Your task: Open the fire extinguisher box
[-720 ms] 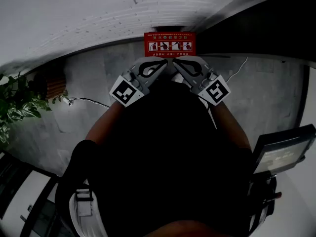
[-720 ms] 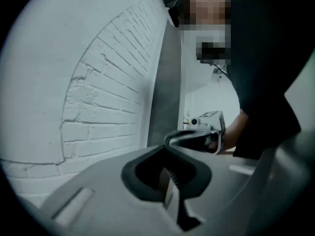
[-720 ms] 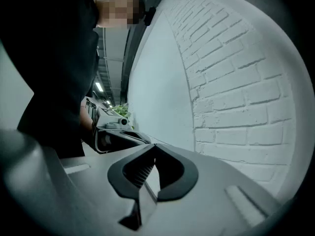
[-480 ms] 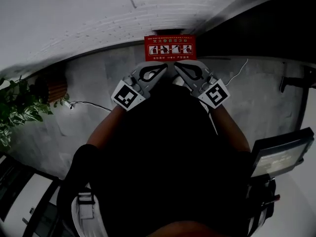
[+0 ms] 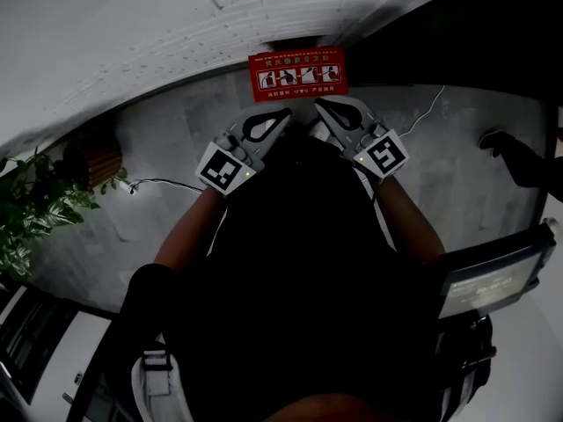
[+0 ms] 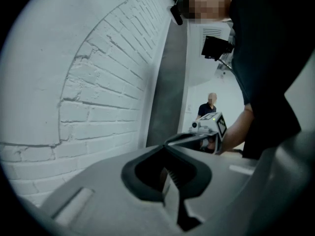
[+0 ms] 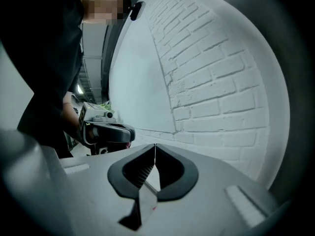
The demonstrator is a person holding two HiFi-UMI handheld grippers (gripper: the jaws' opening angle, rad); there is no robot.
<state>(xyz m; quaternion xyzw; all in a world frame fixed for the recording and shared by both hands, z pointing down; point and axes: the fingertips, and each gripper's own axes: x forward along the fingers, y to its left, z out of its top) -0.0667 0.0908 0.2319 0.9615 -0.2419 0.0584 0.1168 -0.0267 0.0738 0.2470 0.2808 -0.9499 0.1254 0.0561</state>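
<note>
The fire extinguisher box [image 5: 297, 70] is red with white pictograms and stands on the grey floor against the white brick wall [image 5: 132, 25]. Its lid looks closed. I hold both grippers in front of my chest, just short of the box, tips angled towards each other. The left gripper [image 5: 286, 112] is shut and holds nothing. The right gripper [image 5: 318, 104] is also shut and empty. In the left gripper view the jaws [image 6: 164, 146] meet, with the right gripper [image 6: 209, 127] beyond them. In the right gripper view the jaws [image 7: 155, 145] are closed, and the left gripper [image 7: 104, 130] shows beside them.
A green plant [image 5: 35, 200] stands at the left, with a thin cable [image 5: 163, 183] on the floor near it. Another cable [image 5: 422, 112] runs right of the box. A dark shape [image 5: 519, 158] lies at the right edge. A screen [image 5: 493, 275] sits lower right. A person [image 6: 208, 107] stands far off.
The box sits slightly higher and further left in the head view. Both grippers stay shut in much the same pose. A dark shape has come in at the right edge.
</note>
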